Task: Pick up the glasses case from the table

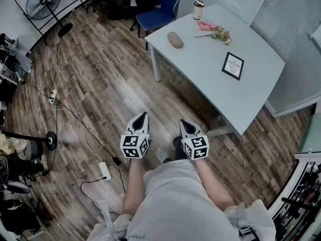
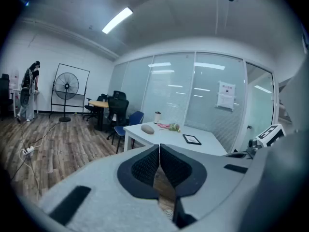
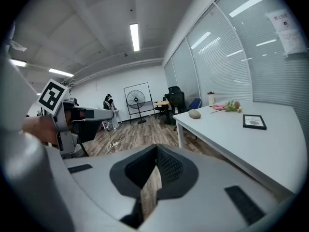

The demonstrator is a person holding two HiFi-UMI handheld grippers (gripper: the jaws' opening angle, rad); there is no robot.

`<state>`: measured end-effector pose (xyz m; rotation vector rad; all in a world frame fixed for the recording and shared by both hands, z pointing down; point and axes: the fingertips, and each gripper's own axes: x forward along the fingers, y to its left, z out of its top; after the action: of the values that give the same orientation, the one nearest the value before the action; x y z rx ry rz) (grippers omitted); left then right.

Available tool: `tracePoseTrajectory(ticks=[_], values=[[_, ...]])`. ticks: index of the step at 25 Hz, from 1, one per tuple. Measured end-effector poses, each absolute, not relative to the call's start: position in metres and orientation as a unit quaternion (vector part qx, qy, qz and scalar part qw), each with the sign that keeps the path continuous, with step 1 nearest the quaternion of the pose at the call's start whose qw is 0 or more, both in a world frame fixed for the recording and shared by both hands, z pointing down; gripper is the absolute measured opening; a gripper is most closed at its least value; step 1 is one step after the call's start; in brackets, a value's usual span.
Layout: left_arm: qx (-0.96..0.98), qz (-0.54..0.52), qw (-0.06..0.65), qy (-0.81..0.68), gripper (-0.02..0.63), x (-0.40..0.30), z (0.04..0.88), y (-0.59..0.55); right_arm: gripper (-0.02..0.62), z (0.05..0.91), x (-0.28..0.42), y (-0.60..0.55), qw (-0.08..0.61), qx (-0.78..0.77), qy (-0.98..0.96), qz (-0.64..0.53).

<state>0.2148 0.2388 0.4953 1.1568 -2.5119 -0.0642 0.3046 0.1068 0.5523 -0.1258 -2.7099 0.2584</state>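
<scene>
Case (image 1: 175, 39) lies alone on the white tabletop (image 1: 205, 64), near the far-left corner and close to the edge beside the blue chair (image 1: 160, 11). Bare surface is all around it. A lidded cup (image 1: 198, 9) stands at the far edge; what is inside it cannot be seen. Near the cup lie flowers (image 1: 220, 34), and a framed card (image 1: 232, 66) lies more to the right. Between the person and the tabletop the wooden floor (image 1: 110, 84) is open; a power strip (image 1: 105, 170) with cables lies at the left. The left gripper (image 1: 142, 117) and the right gripper (image 1: 186, 124) hang over the floor, well apart from the case. The fingers of both are clenched together, with nothing between them.
</scene>
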Motion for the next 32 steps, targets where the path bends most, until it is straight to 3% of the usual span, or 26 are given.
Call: tracePoseTrajectory(ticks=[15, 19, 28, 32], values=[[0.391, -0.039, 0.17, -0.904, 0.018, 0.207, 0.484, 0.259, 0.017, 0.544, 0.301, 0.109, 0.193, -0.03, -0.976, 0.094], [0.397, -0.04, 0.169, -0.901, 0.116, 0.203, 0.479, 0.262, 0.056, 0.543, 0.297, 0.117, 0.2, -0.038, -0.974, 0.099], [0.396, -0.059, 0.157, -0.903, 0.173, 0.196, 0.474, 0.281, 0.157, 0.546, 0.281, 0.143, 0.209, -0.077, -0.969, 0.104], [0.39, -0.057, 0.159, -0.905, 0.19, 0.187, 0.475, 0.28, 0.172, 0.549, 0.27, 0.143, 0.217, -0.089, -0.967, 0.103]])
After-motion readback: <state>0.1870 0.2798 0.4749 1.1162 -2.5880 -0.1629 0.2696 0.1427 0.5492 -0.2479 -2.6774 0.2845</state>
